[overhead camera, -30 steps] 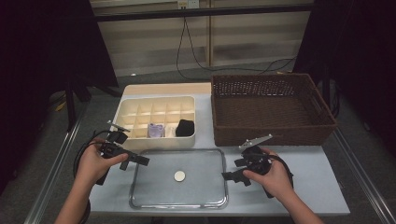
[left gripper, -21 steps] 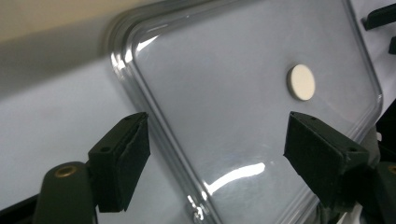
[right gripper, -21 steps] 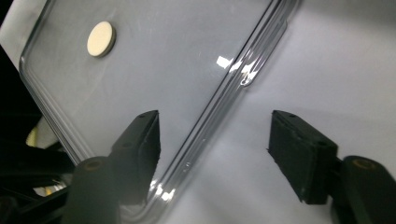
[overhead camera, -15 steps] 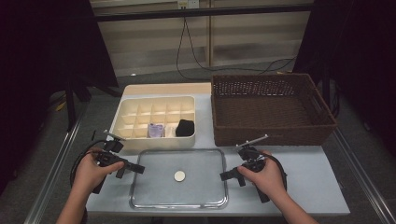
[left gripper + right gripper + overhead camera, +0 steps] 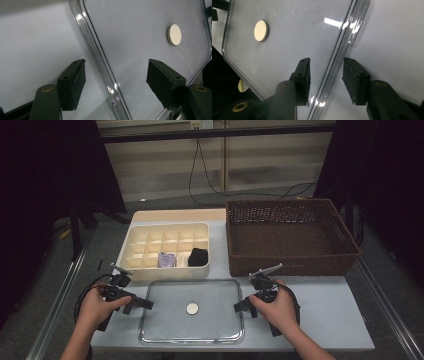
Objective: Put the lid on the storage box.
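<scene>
Grippers are straddling opposite edges of the clear lid (image 5: 192, 332), which is lying flat on the table (image 5: 325, 320). Left gripper (image 5: 116, 80) is standing wide, its jaws having just been narrowing, rim between them untouched. Right gripper (image 5: 325, 75) has been closing too (pads just beside the rim, not yet pressing). White disc (image 5: 192, 308) is sitting mid-lid, between both tools.
</scene>
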`<action>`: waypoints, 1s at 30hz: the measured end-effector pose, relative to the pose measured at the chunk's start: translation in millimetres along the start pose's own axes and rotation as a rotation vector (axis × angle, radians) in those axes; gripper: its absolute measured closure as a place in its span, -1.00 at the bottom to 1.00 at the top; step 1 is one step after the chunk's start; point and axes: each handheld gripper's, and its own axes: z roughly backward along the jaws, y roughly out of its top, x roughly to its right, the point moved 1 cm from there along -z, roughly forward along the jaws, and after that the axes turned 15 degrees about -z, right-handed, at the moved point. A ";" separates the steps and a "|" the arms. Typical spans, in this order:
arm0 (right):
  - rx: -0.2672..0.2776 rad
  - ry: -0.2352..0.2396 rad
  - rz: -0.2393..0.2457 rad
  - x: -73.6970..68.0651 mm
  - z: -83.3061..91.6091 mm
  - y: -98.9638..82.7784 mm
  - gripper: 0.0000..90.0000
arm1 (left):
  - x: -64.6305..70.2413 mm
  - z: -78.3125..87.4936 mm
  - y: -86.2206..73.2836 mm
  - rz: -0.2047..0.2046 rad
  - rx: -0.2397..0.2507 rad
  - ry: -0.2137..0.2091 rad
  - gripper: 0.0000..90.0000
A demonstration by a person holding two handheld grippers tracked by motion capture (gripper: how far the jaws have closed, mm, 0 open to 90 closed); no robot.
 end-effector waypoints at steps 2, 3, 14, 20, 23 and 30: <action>0.001 -0.002 -0.004 0.4 0.0 0.1 0.39 | 0.5 -1.1 0.6 0.014 0.001 0.004 -0.28; -0.001 -0.002 -0.005 1.5 0.1 0.8 0.40 | 1.2 -1.8 0.7 0.004 0.001 0.017 -0.26; 0.016 0.009 -0.031 4.4 -0.1 -0.4 0.46 | 2.8 -3.9 3.8 0.054 0.001 -0.009 -0.29; 0.008 0.033 -0.053 6.6 0.2 0.3 0.47 | -1.5 -5.5 1.4 0.103 0.029 -0.044 -0.14; 0.006 0.030 -0.055 7.3 0.2 0.7 0.50 | -3.3 -6.0 2.6 0.116 0.019 -0.061 -0.11; 0.023 0.048 -0.078 9.3 -0.2 -1.1 0.52 | -7.2 -6.2 1.9 0.127 0.022 -0.072 -0.01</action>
